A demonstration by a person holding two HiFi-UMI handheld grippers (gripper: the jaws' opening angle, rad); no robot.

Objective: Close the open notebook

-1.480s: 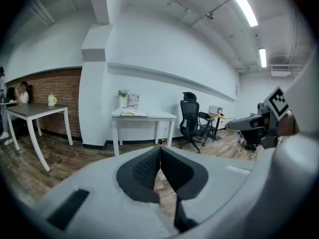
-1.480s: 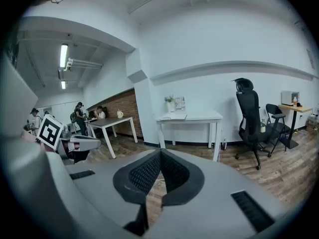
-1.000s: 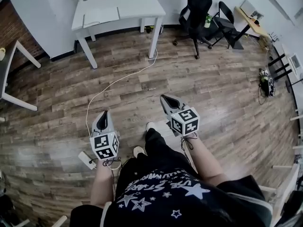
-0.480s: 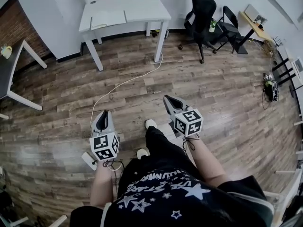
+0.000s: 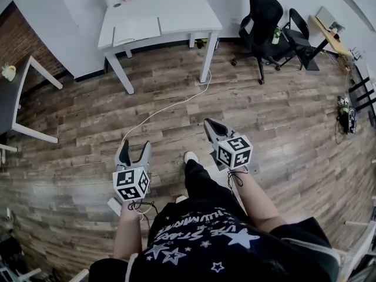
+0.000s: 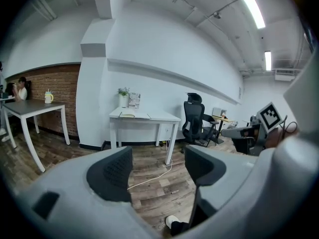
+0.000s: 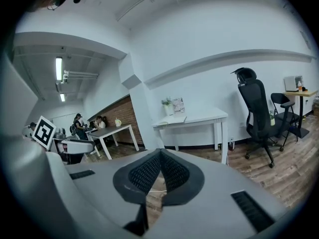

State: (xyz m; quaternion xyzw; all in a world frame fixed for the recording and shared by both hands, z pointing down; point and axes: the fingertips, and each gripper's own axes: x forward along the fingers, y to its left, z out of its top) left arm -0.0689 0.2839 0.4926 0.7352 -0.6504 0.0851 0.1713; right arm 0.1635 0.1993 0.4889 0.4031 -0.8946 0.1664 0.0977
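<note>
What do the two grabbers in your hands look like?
Both are grey wedge-shaped claws: the left gripper and right gripper. Each has black dimpled pads and a white cube with black square markers. The left jaws are opening, empty. The shirt is black with white stars.

The jaws of the left gripper (image 5: 134, 148), shown pressed together in the earlier head views, are now spread and opening, with nothing between them. The white table (image 5: 176, 7) and open notebook (image 5: 136, 29) are shifted lower and rightward in the frame.
</note>
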